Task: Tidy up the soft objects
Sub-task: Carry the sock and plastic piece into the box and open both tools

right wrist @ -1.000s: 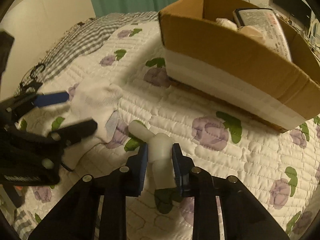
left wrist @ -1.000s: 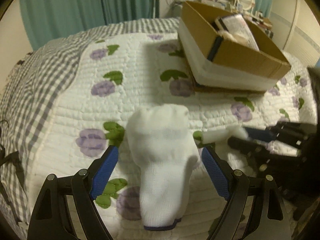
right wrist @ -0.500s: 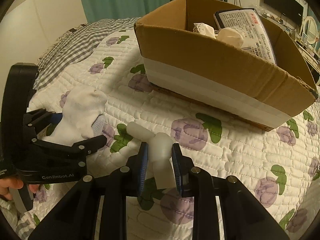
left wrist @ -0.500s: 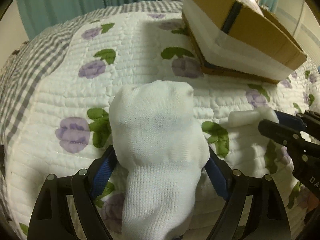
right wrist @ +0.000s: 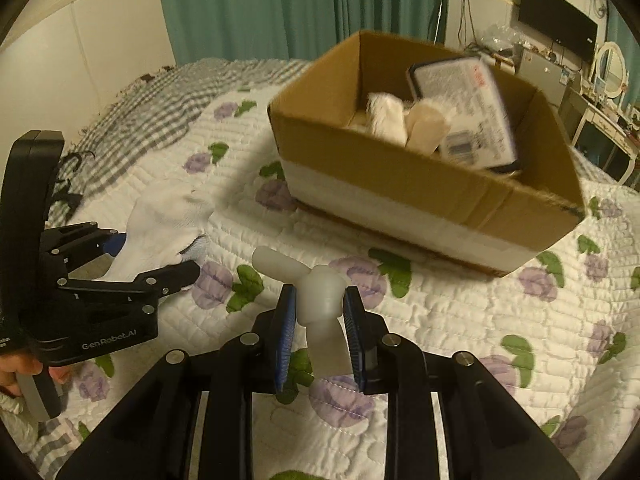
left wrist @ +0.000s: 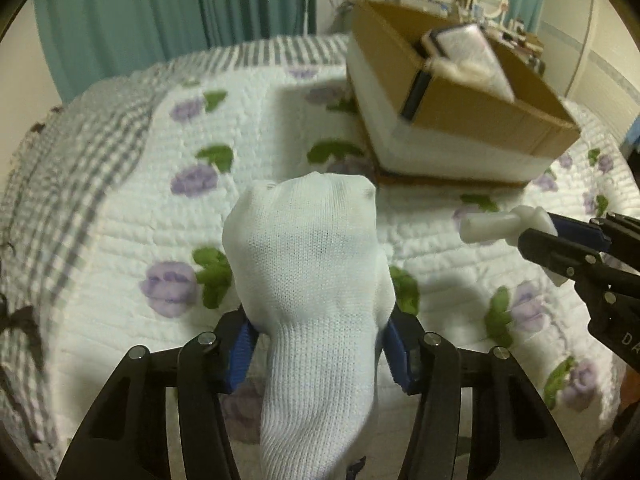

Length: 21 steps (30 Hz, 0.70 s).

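My left gripper (left wrist: 318, 354) is shut on a white sock (left wrist: 312, 280) and holds it above the quilt; the sock also shows in the right wrist view (right wrist: 160, 228). My right gripper (right wrist: 320, 328) is shut on a soft white T-shaped piece (right wrist: 316, 292), lifted off the bed; it shows at the right of the left wrist view (left wrist: 500, 226). A cardboard box (right wrist: 420, 188) sits ahead on the bed, holding a flat packet (right wrist: 464, 112) and cream soft items (right wrist: 404, 124).
The bed is covered by a white floral quilt (right wrist: 460, 320) with a grey checked blanket (left wrist: 72, 160) at the left. Teal curtains (right wrist: 300, 8) hang behind. A dresser with a mirror (right wrist: 610, 68) stands at the far right.
The left gripper closed on the sock and lifted it. The right gripper rose with the T-shaped piece. Both views now look more down into the box.
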Tool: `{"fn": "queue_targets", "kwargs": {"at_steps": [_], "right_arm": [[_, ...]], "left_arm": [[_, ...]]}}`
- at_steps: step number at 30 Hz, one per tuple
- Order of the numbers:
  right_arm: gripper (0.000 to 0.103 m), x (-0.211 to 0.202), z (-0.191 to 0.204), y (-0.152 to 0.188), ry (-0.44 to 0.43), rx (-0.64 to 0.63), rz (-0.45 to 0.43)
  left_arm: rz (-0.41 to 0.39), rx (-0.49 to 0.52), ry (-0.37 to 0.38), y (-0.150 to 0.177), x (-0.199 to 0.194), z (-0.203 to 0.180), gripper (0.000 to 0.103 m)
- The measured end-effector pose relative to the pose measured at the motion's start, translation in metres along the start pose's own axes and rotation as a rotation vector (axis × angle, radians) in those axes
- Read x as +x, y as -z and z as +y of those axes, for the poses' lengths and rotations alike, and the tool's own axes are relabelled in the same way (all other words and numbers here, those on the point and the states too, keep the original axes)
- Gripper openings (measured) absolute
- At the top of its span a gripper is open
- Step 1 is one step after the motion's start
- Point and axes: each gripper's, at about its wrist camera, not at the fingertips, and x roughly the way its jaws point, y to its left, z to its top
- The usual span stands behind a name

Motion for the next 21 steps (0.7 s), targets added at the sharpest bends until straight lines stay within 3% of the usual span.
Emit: {"fn": "queue_targets", "kwargs": {"at_steps": [15,21], "right_arm": [[0.024,-0.129,-0.032,-0.044,0.079,0.01,-0.238],[0.024,-0.16,-0.06,-0.064,0.114,0.017,-0.308]], "left_arm": [[-0.265,0.067,0.042,-0.051,-0.123,-0.051,0.054],[-0.341,0.092,0.062,-0.078,-0.144,-0.074,0.054]]}}
